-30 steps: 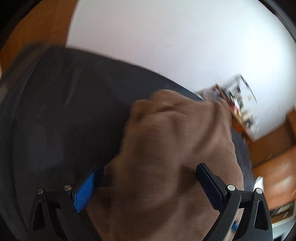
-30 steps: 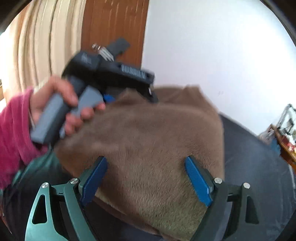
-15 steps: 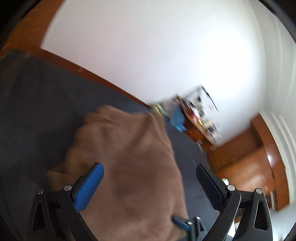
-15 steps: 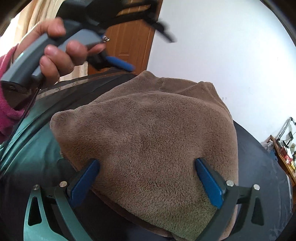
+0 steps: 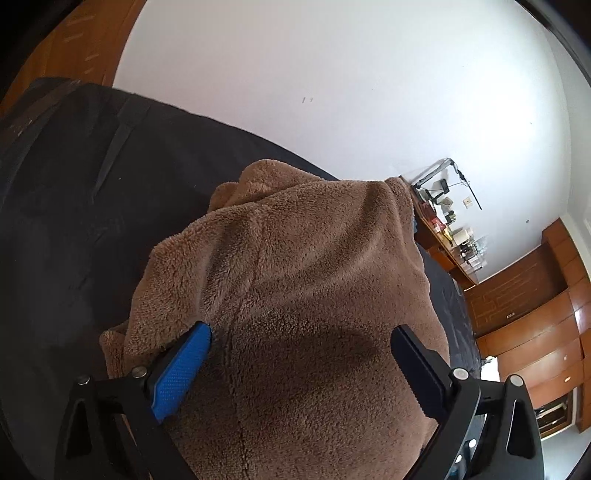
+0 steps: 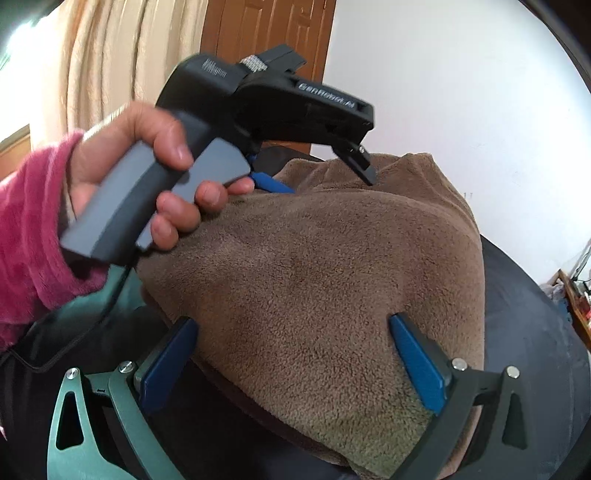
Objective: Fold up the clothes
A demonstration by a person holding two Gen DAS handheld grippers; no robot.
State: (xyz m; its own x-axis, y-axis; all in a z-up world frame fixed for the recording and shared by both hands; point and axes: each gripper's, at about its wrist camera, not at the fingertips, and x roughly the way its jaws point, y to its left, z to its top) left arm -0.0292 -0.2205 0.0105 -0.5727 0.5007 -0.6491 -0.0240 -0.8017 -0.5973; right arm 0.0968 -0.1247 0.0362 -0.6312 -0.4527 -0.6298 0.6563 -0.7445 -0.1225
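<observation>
A brown fleece garment (image 5: 314, 277) lies folded in a thick bundle on a dark bedspread (image 5: 74, 221). My left gripper (image 5: 301, 332) is open, its jaws wide apart just over the near part of the fleece, holding nothing. In the right wrist view the same garment (image 6: 332, 277) fills the middle. My right gripper (image 6: 293, 325) is open over its near edge, empty. The left gripper (image 6: 321, 181) also shows there from the side, held by a hand in a pink sleeve (image 6: 33, 236), its fingers at the fleece's far edge.
The dark bedspread (image 6: 535, 332) runs around the garment. A white wall (image 5: 332, 92) stands behind the bed. A cluttered wooden desk (image 5: 447, 229) and wooden cabinets (image 5: 535, 332) are at the right. A curtain (image 6: 92, 74) and wooden door (image 6: 269, 33) stand at the left.
The left gripper swung up off the fleece and came back down over it. The right gripper stayed open over the near edge. The garment settled into a folded bundle.
</observation>
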